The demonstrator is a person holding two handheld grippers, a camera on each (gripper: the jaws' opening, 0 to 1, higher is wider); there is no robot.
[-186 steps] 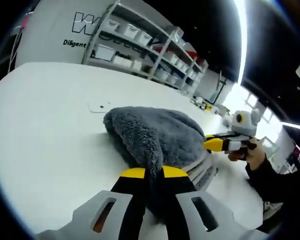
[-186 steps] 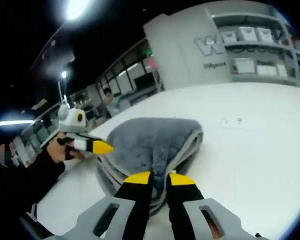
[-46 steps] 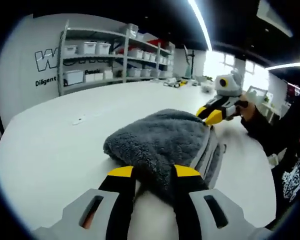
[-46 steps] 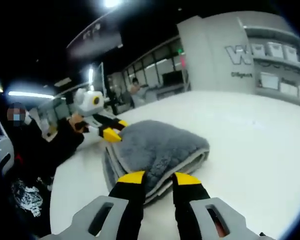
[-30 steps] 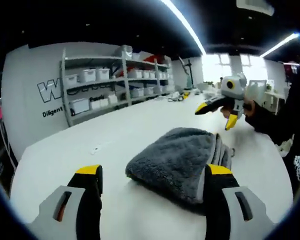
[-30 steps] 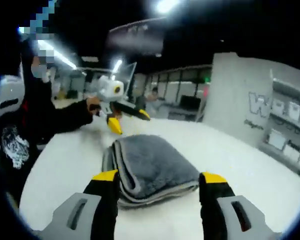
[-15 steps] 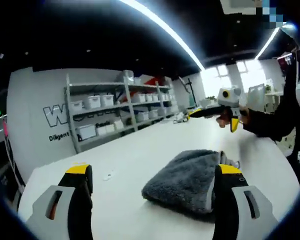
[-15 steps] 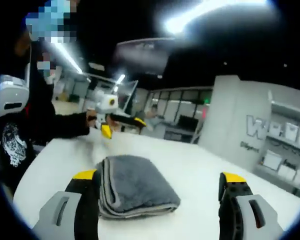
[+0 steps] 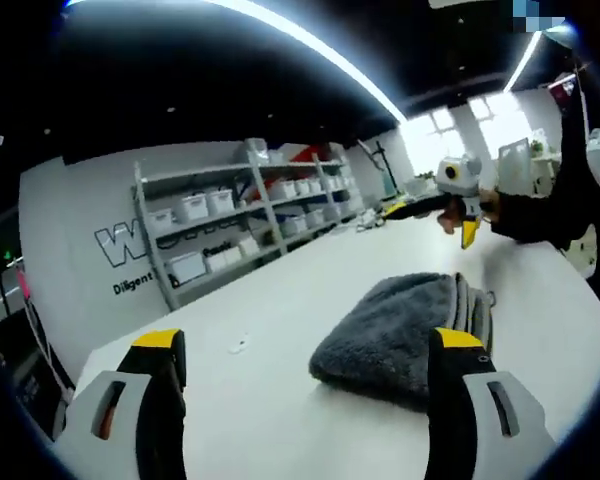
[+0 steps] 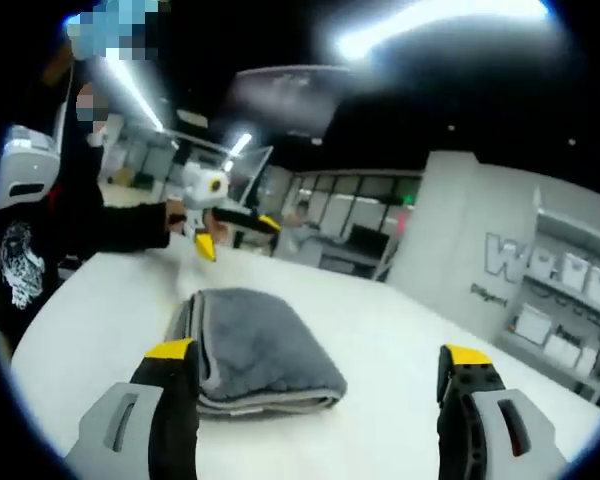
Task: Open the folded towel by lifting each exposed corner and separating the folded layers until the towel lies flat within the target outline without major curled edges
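Left gripper jaws spread wide above the table; folded grey towel lies between them.

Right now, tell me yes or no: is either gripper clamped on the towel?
No. The left gripper and the right gripper both stand open, clear of the folded grey towel on the white table.

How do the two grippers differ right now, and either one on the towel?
The left gripper appears in the right gripper view beyond the towel, on that view's left; the right gripper appears in the left gripper view beyond the towel, on that view's right. Each is held by a dark-sleeved arm. Shared: both have yellow-tipped jaws spread wide, both are off the towel, which lies folded on the white table.
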